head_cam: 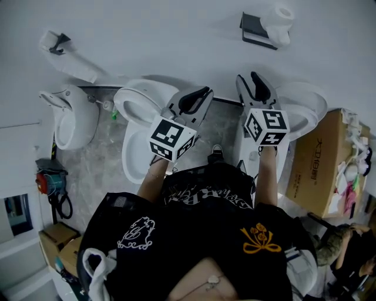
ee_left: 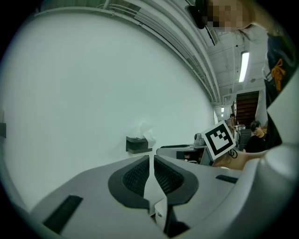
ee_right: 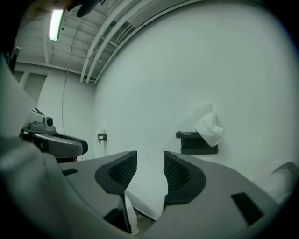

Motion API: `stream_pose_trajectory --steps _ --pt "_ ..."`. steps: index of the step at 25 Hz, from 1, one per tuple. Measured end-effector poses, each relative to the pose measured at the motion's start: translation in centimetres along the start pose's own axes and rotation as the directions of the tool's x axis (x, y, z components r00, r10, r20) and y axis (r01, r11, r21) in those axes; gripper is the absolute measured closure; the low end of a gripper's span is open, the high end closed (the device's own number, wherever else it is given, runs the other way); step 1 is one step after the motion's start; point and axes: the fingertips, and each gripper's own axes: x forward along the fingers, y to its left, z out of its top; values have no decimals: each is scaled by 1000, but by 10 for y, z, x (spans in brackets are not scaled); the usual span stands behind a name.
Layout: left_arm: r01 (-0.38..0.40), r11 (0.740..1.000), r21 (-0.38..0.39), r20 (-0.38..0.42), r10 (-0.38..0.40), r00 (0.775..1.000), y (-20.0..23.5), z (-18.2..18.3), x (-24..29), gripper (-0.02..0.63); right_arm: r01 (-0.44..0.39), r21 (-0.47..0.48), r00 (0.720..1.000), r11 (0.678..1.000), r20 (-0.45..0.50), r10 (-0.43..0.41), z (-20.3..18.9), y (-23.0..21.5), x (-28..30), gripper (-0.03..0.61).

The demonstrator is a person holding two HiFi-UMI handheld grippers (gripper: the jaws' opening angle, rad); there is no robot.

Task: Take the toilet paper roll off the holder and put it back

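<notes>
**A:** Head view, where's the toilet paper roll (head_cam: 282, 17)?

**B:** Up at one o'clock, white, sitting on its dark holder (head_cam: 254, 26) on the wall (head_cam: 176, 35), well apart from both my grippers.

**A:** Right gripper view?

**B:** The roll is at three o'clock, a crumpled loose end drooping over the holder. My right gripper (ee_right: 149, 161) is spread and empty. My left gripper (ee_left: 152, 163) is all but pressed together, nothing in it.

I am reading nothing clearly: the dark print on the brown cardboard box (head_cam: 320, 161) and the pale script on the black shirt (head_cam: 205, 197) are both too blurred.
</notes>
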Motion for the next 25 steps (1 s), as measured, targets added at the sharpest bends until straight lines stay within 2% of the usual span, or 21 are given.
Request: stream_pose_trajectory --steps 8,16,25 --pt "38 999 -6 -16 -38 999 -27 -23 -76 569 19 71 999 997 -33 -17 -38 75 -58 416" --pt "88 995 -41 -40 -89 995 -53 -55 -142 569 53 91 996 994 -77 -46 -71 140 -109 446" --pt "97 993 -72 -1 -97 995 -81 -65 -179 569 74 70 992 995 -104 -66 -84 176 -163 492"
